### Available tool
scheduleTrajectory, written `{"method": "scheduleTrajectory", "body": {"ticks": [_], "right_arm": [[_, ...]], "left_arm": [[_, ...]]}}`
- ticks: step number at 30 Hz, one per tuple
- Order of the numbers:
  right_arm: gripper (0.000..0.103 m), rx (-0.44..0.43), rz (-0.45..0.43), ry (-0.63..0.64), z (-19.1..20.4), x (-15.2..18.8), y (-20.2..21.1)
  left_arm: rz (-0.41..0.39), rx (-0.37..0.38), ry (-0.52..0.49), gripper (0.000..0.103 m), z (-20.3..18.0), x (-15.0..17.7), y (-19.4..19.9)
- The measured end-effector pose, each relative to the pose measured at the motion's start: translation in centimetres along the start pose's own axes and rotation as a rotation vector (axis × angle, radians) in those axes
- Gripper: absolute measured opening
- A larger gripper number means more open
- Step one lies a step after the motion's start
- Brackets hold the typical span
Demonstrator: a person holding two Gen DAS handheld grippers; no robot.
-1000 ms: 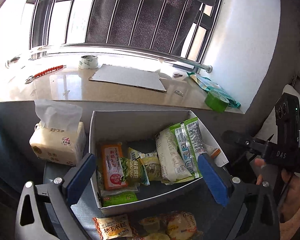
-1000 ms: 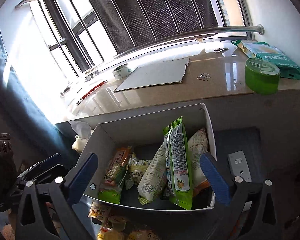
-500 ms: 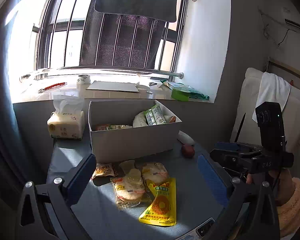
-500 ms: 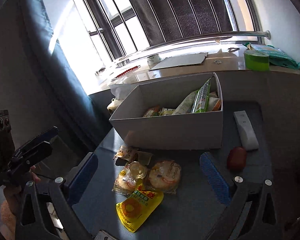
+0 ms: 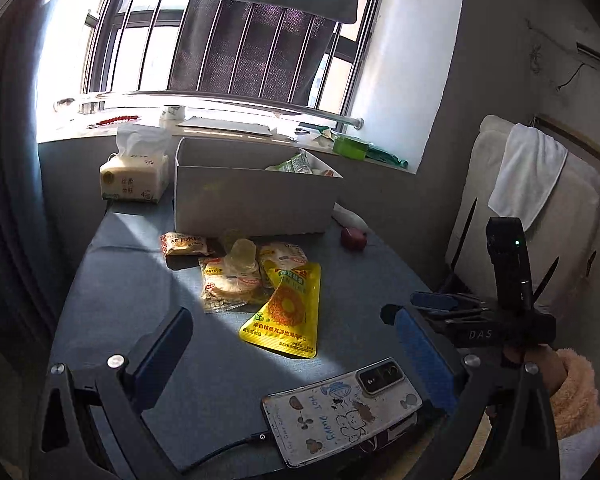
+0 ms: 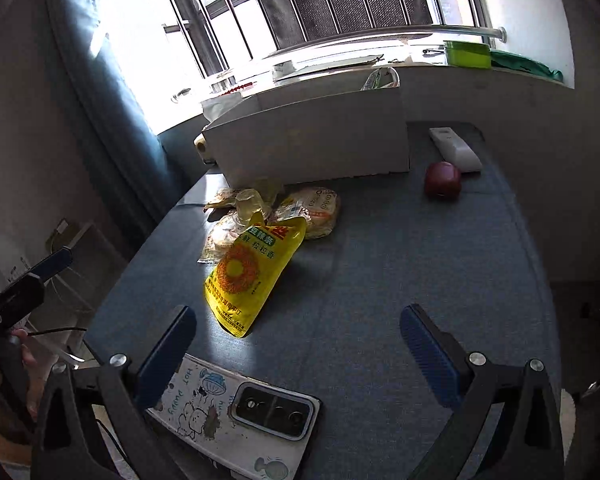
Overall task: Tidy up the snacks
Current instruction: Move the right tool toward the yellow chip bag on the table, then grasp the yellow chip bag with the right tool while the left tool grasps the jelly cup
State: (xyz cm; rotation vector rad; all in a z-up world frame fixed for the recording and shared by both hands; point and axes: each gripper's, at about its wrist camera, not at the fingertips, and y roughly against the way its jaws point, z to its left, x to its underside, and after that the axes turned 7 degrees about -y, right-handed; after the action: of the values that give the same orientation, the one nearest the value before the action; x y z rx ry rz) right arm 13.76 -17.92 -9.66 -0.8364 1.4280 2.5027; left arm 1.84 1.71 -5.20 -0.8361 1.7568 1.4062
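Observation:
A white cardboard box [image 5: 252,200] with several snack packs inside stands at the far side of the blue-grey table [image 5: 132,288]. In front of it lie loose snacks: a yellow pouch [image 5: 286,308], round-cracker packets [image 5: 228,280], a small orange packet [image 5: 184,243] and a clear jelly cup [image 5: 242,252]. My left gripper [image 5: 296,344] hangs open over the table's near part, short of the pouch. My right gripper [image 6: 298,348] is also open and holds nothing; the yellow pouch [image 6: 248,272] lies ahead of its left finger, the box [image 6: 312,144] further back.
A phone [image 5: 340,412] in a cartoon case, with a cable plugged in, lies at the near edge. A red round object [image 6: 442,180] and a white remote [image 6: 456,150] lie right of the box. A tissue pack [image 5: 134,178] stands to its left. A green tub [image 6: 467,54] is on the windowsill.
Both grippers have drawn back and down from above the box to the table's near edge. The loose snacks and the phone have come into view. Both stay open and hold nothing.

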Motion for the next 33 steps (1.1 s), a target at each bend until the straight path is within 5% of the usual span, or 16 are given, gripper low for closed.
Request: {"method": "scheduleTrajectory", "body": {"ticks": [7,12,19,20,22,24,33], "right_arm": [[0.103,-0.045,0.105,-0.077,1.2,-1.4,-4.7],[0.103,-0.002,0.188,-0.066,3.5,-2.9,-9.8],[0.103,0.037,0.202,-0.05,4.9,-4.1,-13.3],[0.099,0.035,0.204,-0.024,5.2,-4.0,-13.4],[0.059,0.07,0.177,0.024,5.6,-3.7,-13.0],[0.045,0.01,0.199,-0.022,5.0,-3.5,-12.6],[0.041,-0.08,0.045,-0.13,0.3,-3.8,-4.6]], "left_arm": [[0.0,-0.016,0.007,0.103,0.3,0.2,-0.2],[-0.006,-0.026,0.021,0.103,1.1,0.4,0.4],[-0.002,-0.041,0.059,0.103,2.7,1.1,0.7],[0.004,-0.043,0.064,0.103,2.9,1.2,0.6],[0.006,-0.052,0.074,0.103,3.2,1.4,0.5],[0.012,-0.043,0.084,0.103,3.6,1.5,0.2],[0.14,-0.064,-0.047,0.103,2.7,-0.9,-5.9]]}}
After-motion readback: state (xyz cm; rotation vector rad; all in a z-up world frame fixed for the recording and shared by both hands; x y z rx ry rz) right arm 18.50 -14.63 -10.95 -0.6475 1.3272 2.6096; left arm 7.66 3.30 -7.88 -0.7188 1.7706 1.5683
